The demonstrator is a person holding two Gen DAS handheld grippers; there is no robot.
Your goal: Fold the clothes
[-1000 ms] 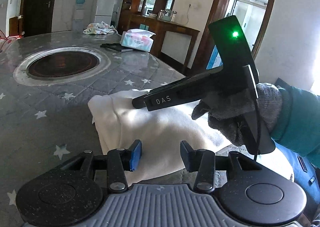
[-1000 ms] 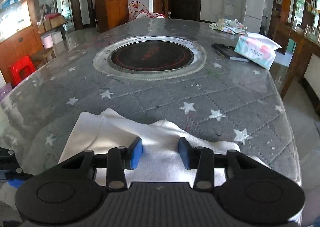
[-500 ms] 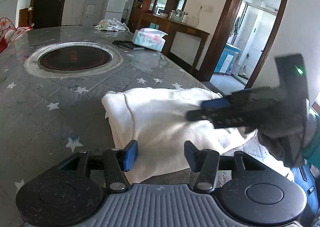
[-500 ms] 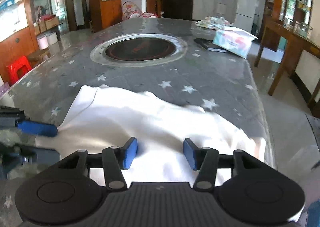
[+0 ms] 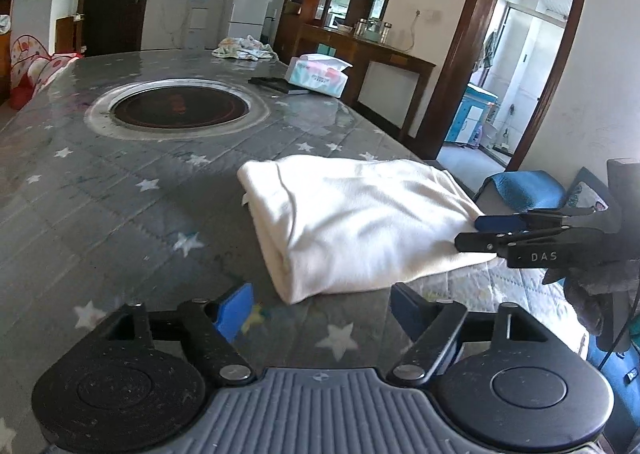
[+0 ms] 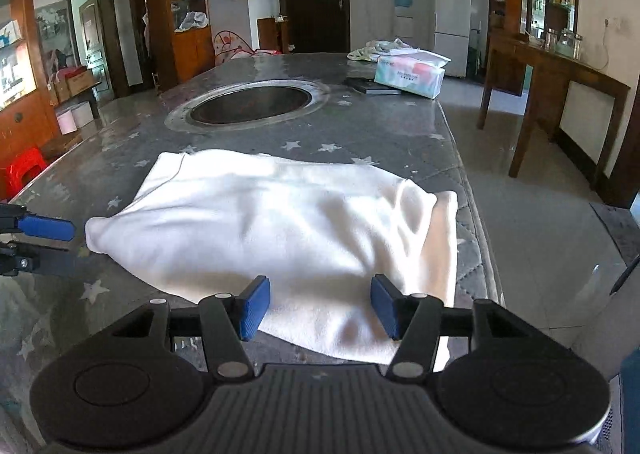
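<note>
A white folded garment point(image 5: 360, 221) lies on the grey star-patterned table point(image 5: 120, 189), near its right edge. It also shows in the right wrist view point(image 6: 280, 221). My left gripper point(image 5: 322, 312) is open and empty, just short of the garment's near fold. My right gripper point(image 6: 318, 308) is open and empty, hovering over the garment's near edge. In the left wrist view the right gripper point(image 5: 480, 232) shows at the garment's right corner. In the right wrist view the left gripper's fingers point(image 6: 48, 228) show at the left edge.
A round cooktop point(image 5: 180, 109) is set into the table's middle. A tissue box point(image 5: 318, 75), a dark flat object point(image 5: 280, 85) and a crumpled cloth point(image 5: 242, 49) lie at the far end. The table's right edge drops to the floor point(image 6: 540, 189).
Both grippers have pulled back from the garment and opened wider. The right gripper has moved from above the garment to its right corner. The garment now lies flat and free.
</note>
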